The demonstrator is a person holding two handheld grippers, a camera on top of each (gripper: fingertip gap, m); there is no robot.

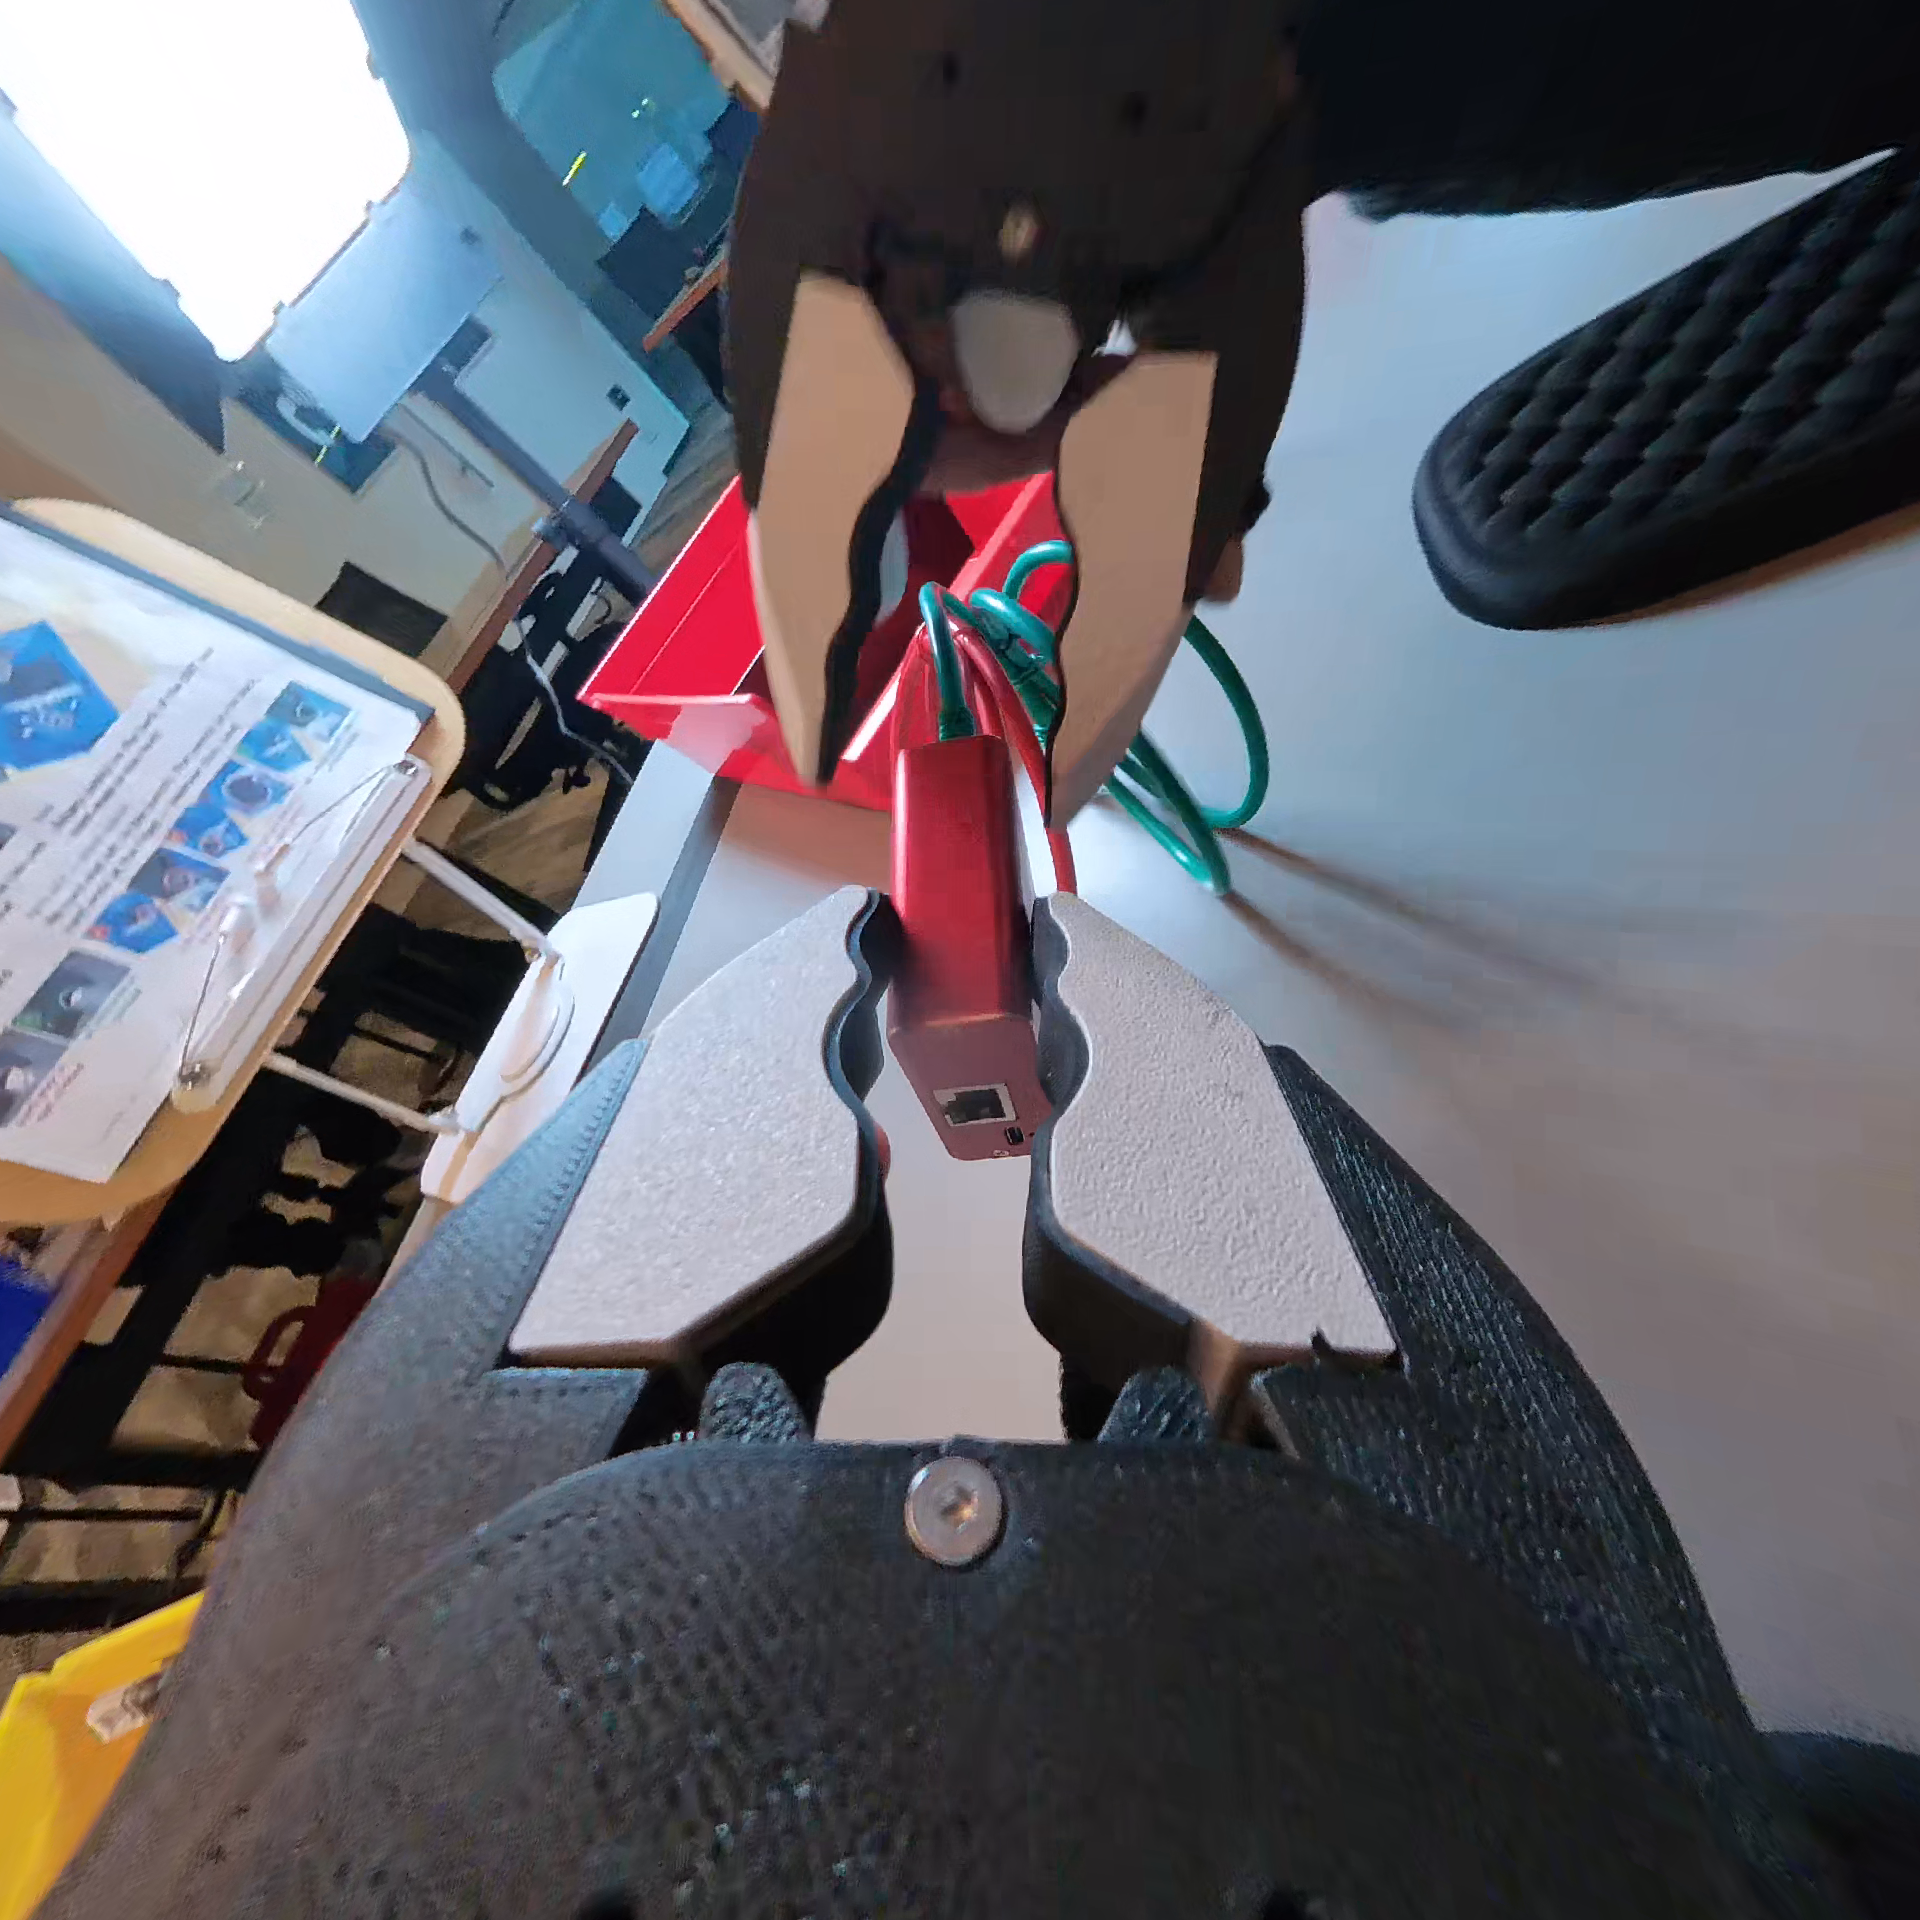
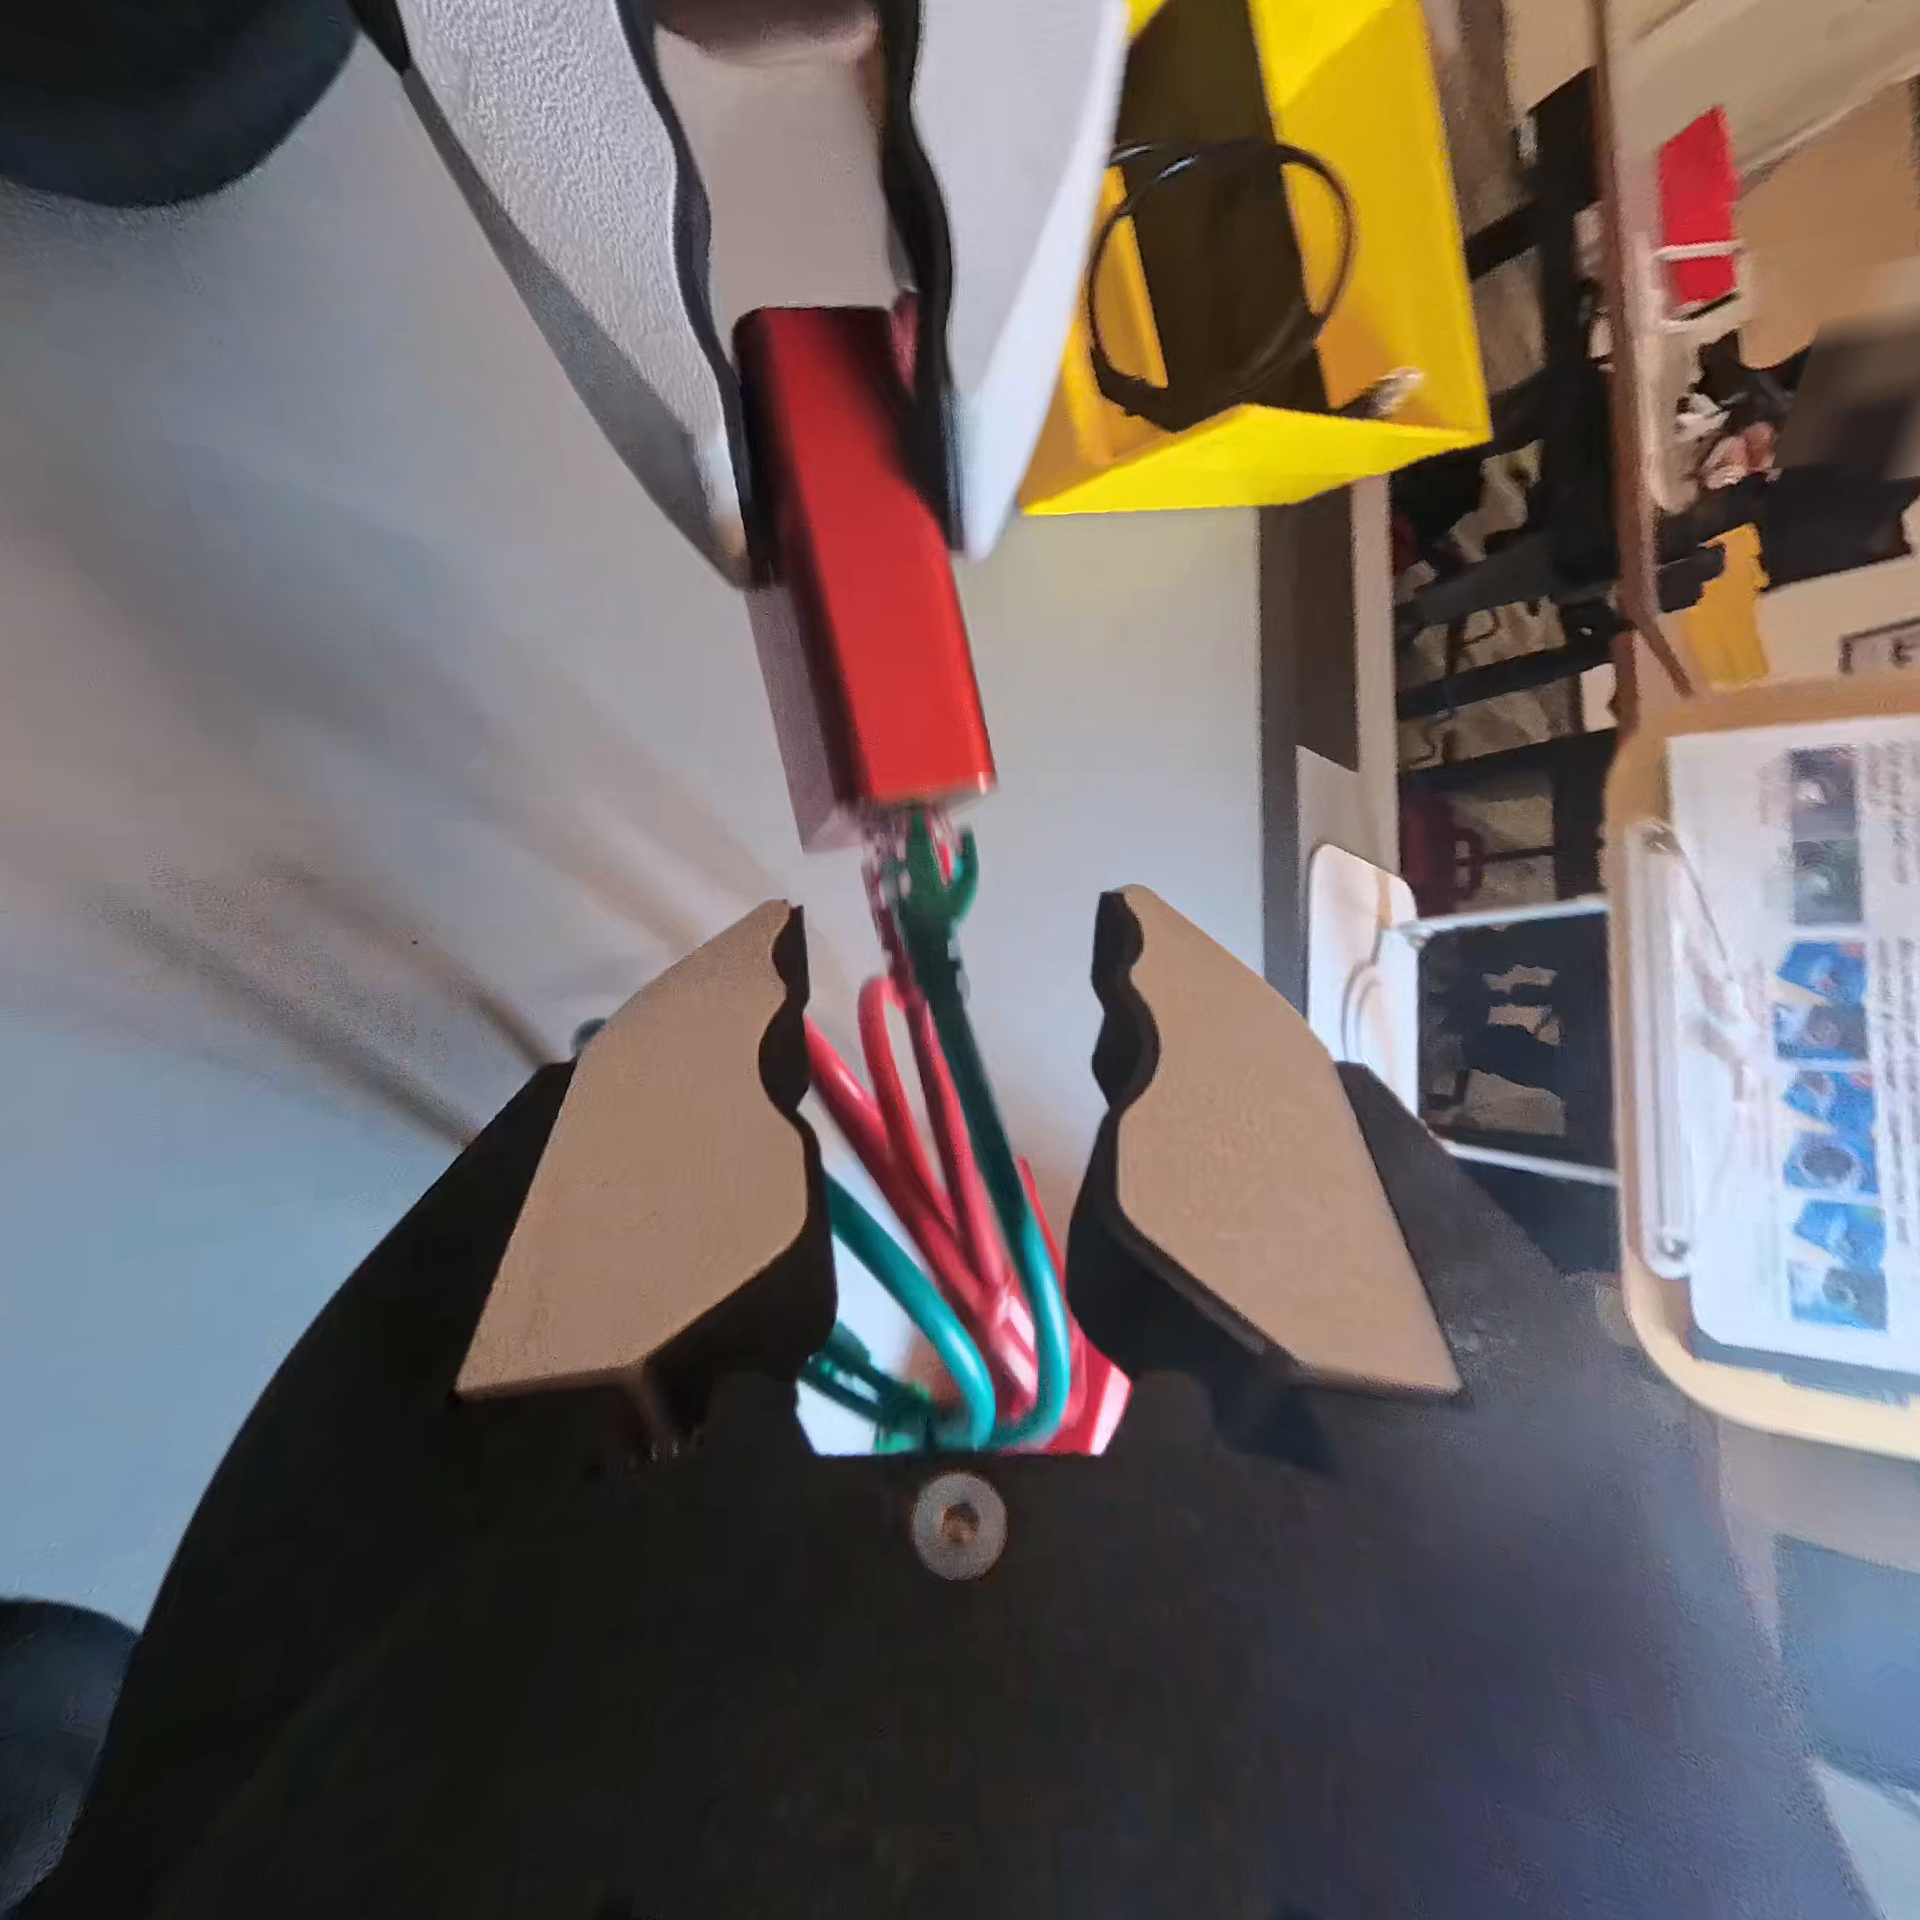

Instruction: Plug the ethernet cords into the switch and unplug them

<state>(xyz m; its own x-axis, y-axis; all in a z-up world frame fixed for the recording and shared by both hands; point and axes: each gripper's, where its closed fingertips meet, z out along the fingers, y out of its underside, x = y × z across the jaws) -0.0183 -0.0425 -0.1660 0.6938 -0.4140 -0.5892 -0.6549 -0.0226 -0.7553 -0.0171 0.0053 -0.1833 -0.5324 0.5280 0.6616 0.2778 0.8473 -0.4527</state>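
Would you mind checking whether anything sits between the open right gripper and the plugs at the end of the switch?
Nothing visible does: the right gripper faces the plugs on the switch directly.

A: Setting? Lab or office workroom, I'd say.

B: Evidence?

A: Plain pale grey tabletop (image 1: 1455, 935), open red plastic bin (image 1: 686, 644) at its far edge, 11 o'clock in the left wrist view. Open yellow plastic bin (image 2: 1382, 312) holding a coiled black cable (image 2: 1226, 281), 1 o'clock in the right wrist view.

B: More?

A: Printed instruction sheet with small blue photos on a light wooden clipboard (image 2: 1787, 1049), 3 o'clock. Black mesh office-chair armrest (image 1: 1683, 416), 2 o'clock in the left view. Bright rectangular ceiling light panel (image 1: 197, 156), 10 o'clock.
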